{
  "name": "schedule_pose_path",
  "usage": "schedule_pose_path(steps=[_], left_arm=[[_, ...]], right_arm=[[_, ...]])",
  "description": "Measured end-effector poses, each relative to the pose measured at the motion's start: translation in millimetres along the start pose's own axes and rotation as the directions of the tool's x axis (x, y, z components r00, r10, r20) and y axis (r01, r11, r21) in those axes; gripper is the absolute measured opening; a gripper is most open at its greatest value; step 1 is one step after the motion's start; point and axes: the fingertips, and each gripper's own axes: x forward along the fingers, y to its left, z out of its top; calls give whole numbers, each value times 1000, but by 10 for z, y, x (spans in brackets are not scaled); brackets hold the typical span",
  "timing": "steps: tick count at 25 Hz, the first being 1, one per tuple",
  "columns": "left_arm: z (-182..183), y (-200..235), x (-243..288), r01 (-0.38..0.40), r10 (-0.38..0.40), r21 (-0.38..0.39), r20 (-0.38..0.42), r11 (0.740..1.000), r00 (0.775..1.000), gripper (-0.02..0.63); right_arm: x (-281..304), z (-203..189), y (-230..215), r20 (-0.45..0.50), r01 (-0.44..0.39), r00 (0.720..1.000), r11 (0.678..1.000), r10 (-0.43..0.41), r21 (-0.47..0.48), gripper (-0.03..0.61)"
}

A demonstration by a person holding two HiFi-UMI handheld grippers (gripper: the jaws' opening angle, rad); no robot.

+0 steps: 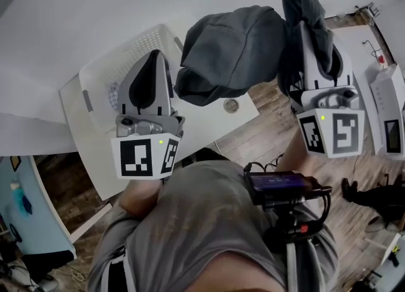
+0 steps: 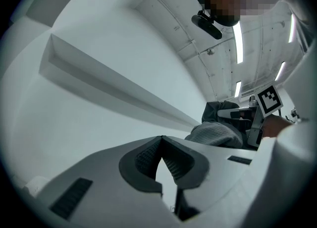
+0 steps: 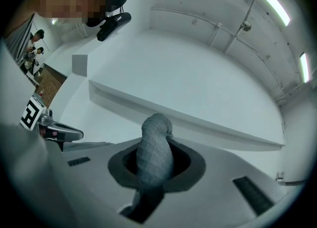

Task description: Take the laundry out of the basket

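A dark grey garment (image 1: 234, 50) hangs in the air over the white table (image 1: 205, 123). One end of it is pinched in my right gripper (image 1: 304, 7), which points up and away. In the right gripper view a grey fold of the garment (image 3: 154, 158) fills the gap between the jaws of the right gripper (image 3: 156, 145). My left gripper (image 1: 154, 56) is raised over the white perforated laundry basket (image 1: 104, 64), shut and holding nothing. The left gripper view shows the left gripper (image 2: 161, 143) with pads together, and the garment (image 2: 215, 134) off to the right.
The basket sits at the table's far left corner, against a white wall. A small round object (image 1: 231, 105) lies on the table under the garment. Wood floor and a white device (image 1: 392, 110) are at the right. A camera rig (image 1: 285, 186) juts from the person's chest.
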Motion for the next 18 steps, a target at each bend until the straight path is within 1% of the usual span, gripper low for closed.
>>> schedule_pose_path(steps=[7,10,14,18], left_arm=[[-92,30,78,7,-7,-9,-17,1000,1000,8],[-128,31,127,12,-12,-13,-22,1000,1000,8],[-177,16,181,16,-16,-18,-36,1000,999,8],[-234,-11,218,19,-20,-21,-52,1000,998,8]], right_arm=[[-2,-373,71,-78,-9,997,1000,10,20,54],[10,-500,118,-98,-17,995,999,21,35,54],[32,-717,296,-135,-62,988,996,70,63,54],[43,-998,539,-176,-117,975,987,135,107,54]])
